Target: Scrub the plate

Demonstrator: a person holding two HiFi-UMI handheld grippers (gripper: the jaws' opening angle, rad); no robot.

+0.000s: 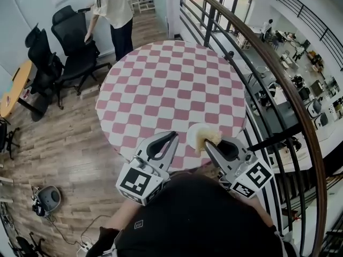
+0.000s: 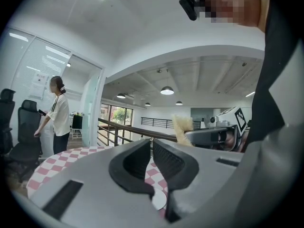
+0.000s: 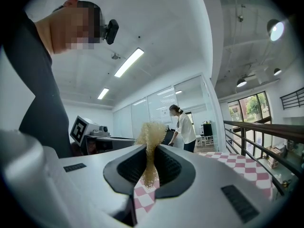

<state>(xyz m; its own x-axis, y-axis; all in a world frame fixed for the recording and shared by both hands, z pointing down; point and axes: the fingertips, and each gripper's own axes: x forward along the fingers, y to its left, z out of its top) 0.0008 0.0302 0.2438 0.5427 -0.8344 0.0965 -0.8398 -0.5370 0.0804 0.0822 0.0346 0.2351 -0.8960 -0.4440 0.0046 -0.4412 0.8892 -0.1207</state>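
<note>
A small white plate [image 1: 192,131] sits near the front edge of the round pink-and-white checked table [image 1: 171,84]. In the left gripper view a sliver of the plate [image 2: 159,200] shows low down, below the jaws. My right gripper [image 1: 208,142] is shut on a tan scrubbing sponge [image 1: 206,137], which stands up between its jaws [image 3: 151,148] and hangs at the plate's right side. My left gripper [image 1: 174,135] is just left of the plate. Its jaws [image 2: 152,141] stand almost together, and I see nothing pinched between them.
A person in a white top [image 1: 112,9] stands by black office chairs [image 1: 75,42] beyond the table. A curved metal railing [image 1: 257,90] runs along the table's right side, with a lower floor beyond it. A small grey device [image 1: 49,197] and cables lie on the wooden floor at the left.
</note>
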